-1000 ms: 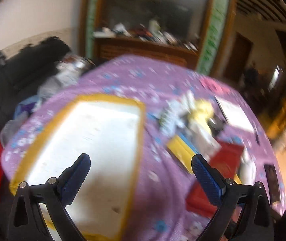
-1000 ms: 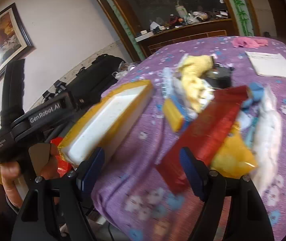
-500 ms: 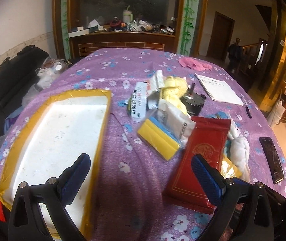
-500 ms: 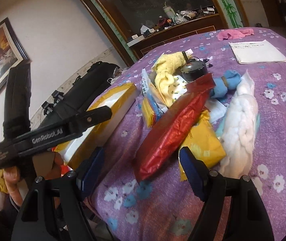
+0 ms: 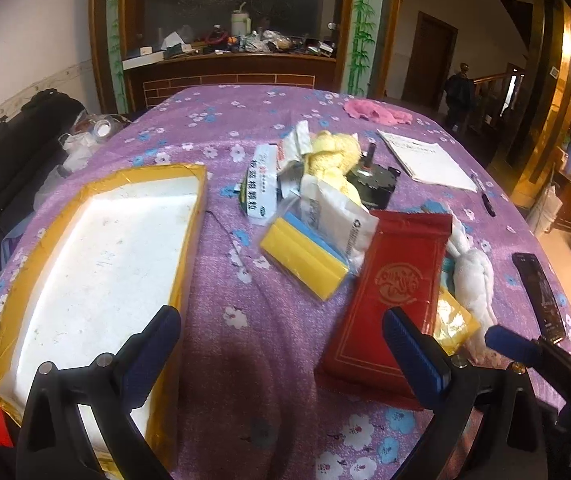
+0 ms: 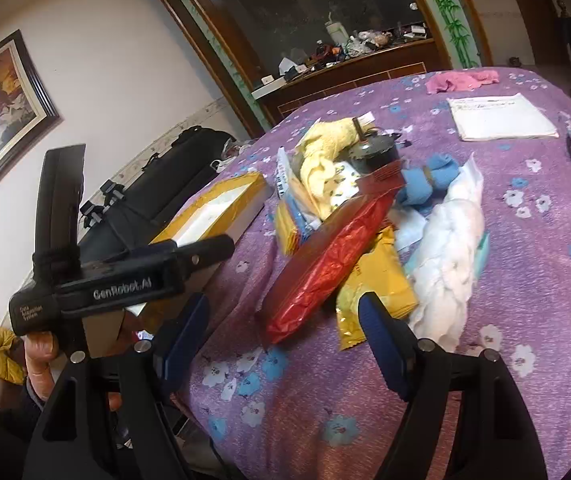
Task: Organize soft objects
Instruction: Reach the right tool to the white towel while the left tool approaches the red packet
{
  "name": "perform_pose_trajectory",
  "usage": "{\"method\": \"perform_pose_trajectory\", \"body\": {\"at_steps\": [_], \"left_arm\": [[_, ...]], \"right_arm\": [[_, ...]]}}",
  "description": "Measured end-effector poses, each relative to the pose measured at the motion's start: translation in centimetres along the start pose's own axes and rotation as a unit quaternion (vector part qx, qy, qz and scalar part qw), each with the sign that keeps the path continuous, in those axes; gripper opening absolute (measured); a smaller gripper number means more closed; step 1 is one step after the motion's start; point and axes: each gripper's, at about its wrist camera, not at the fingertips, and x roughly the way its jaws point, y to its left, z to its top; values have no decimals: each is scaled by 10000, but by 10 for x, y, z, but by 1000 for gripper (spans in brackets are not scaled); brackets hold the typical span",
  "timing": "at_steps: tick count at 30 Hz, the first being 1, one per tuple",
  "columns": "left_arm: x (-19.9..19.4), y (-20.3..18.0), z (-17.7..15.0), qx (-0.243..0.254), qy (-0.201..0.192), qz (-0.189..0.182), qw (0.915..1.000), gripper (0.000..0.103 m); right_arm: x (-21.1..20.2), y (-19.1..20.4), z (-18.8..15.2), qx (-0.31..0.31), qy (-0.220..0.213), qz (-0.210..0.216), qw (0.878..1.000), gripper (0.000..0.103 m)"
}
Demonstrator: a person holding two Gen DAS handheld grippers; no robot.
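Note:
A pile of soft things lies mid-table: a yellow towel [image 5: 331,156] [image 6: 321,152], a white braided plush [image 5: 471,276] [image 6: 447,248], a blue cloth [image 6: 425,180], a red foil pouch [image 5: 397,292] [image 6: 325,260], a yellow-and-blue sponge pack [image 5: 305,260] and a yellow packet [image 6: 377,284]. A white foam tray with a gold rim [image 5: 97,264] [image 6: 221,208] lies at the left. My left gripper [image 5: 281,352] is open and empty over the near table edge. My right gripper [image 6: 285,340] is open and empty just before the red pouch.
A purple flowered cloth [image 5: 245,120] covers the table. On it lie a pink cloth [image 5: 377,112], a paper pad [image 5: 429,160], a pen [image 5: 487,204], a dark motor [image 5: 373,184] and a black remote [image 5: 539,296]. A black bag [image 5: 13,136] sits at the left.
Both views swung and steadied from blur. The left gripper now looks squarely down the table. The right gripper has drawn back and turned, so the pile sits farther ahead.

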Motion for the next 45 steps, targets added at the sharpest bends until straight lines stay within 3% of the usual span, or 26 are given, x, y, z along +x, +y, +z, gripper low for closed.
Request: {"method": "perform_pose_trajectory", "body": {"at_steps": [9,17,25,29,38,45], "left_arm": [[-2,0,-1,32,105,-298,9995,102],[7,-9,0,-53,481,-981,9940,102],[5,-17,-1,99,469,-916,9946,102],[10,-20,0,157,480,-868,9949,102],[25,-34,1,422,605,-1115,9910,102],[51,-37,9,254,919,-1418,9853,102]], "right_arm": [[-6,-16,3,261,-73,63,9996,76],[-14,-27,5,421,-133,-61,9990,76],[-16,-36,11,554,-105,-267,9981,73],[-12,-37,13,571,16,-597,9966,72],[-7,-47,18,650,43,-799,9947,67],[3,-64,28,979,25,-863,9914,61]]}}
